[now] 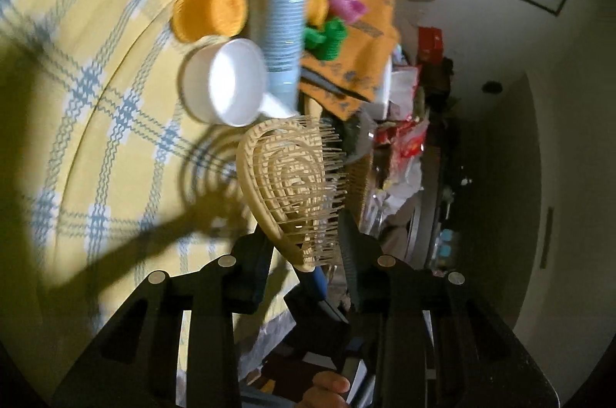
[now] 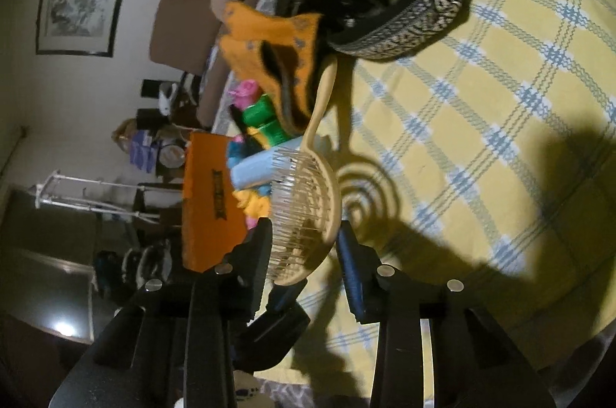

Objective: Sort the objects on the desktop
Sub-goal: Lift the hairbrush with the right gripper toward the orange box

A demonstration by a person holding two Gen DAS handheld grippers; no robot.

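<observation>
Hairbrush (image 1: 292,192), beige, bristles sideways, raised above the yellow plaid table (image 1: 96,92). Left hand-held gripper (image 1: 304,254) clamps one end of its head; right hand-held gripper (image 2: 304,246) clamps its head, handle pointing away. Beyond: white cup (image 1: 227,82), grey cup stack (image 1: 279,11), coloured curlers (image 1: 210,9).
</observation>
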